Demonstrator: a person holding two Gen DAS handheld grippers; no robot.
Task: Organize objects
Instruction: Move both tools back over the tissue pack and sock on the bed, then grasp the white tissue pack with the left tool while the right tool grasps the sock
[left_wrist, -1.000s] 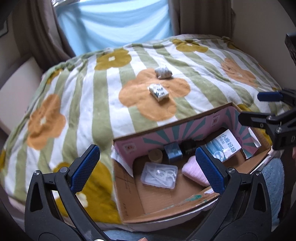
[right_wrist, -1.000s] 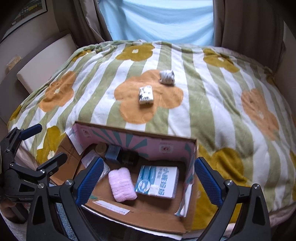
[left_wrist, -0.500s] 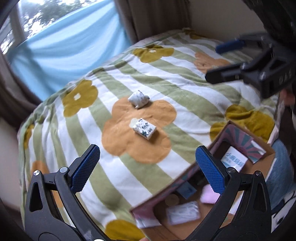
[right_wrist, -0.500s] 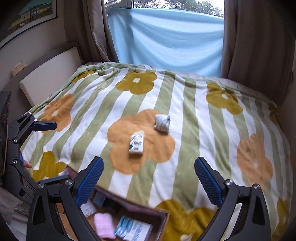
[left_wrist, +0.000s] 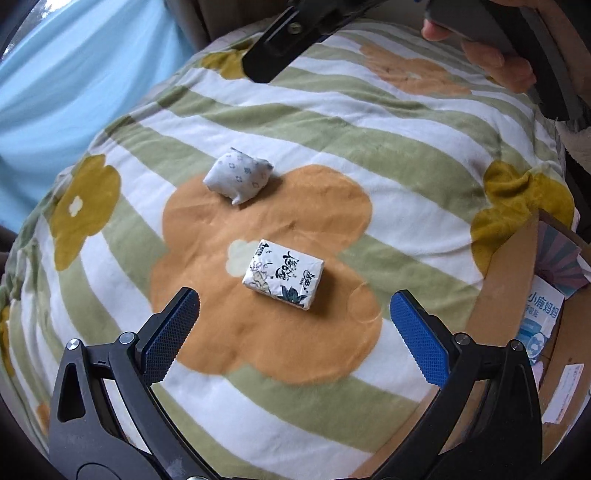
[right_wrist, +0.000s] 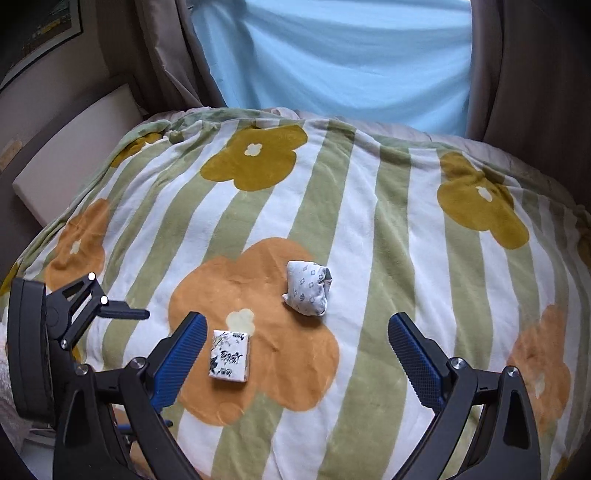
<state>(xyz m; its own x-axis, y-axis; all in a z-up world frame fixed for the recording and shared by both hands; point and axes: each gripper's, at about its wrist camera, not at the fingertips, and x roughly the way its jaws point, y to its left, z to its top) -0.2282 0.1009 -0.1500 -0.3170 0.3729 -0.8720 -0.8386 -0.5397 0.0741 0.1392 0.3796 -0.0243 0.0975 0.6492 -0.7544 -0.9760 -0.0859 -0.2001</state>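
Note:
A white tissue pack (left_wrist: 283, 279) with dark print lies on an orange flower of the striped blanket (left_wrist: 332, 122); it also shows in the right wrist view (right_wrist: 229, 355). A rolled white patterned sock (left_wrist: 237, 180) lies just beyond it, and in the right wrist view (right_wrist: 308, 292). My left gripper (left_wrist: 294, 332) is open and empty, hovering just short of the tissue pack. My right gripper (right_wrist: 295, 350) is open and empty, above the blanket, with the sock ahead between its fingers.
An open cardboard box (left_wrist: 517, 280) sits at the bed's right edge with a blue-and-white packet (left_wrist: 539, 321) inside. The right gripper's body (left_wrist: 295, 40) hangs at the top of the left view; the left gripper (right_wrist: 92, 306) shows at the right view's left. Blue curtain (right_wrist: 332, 55) behind.
Both grippers have moved away from the box and forward over the bed. The tissue pack and sock now sit much closer. Both stay open.

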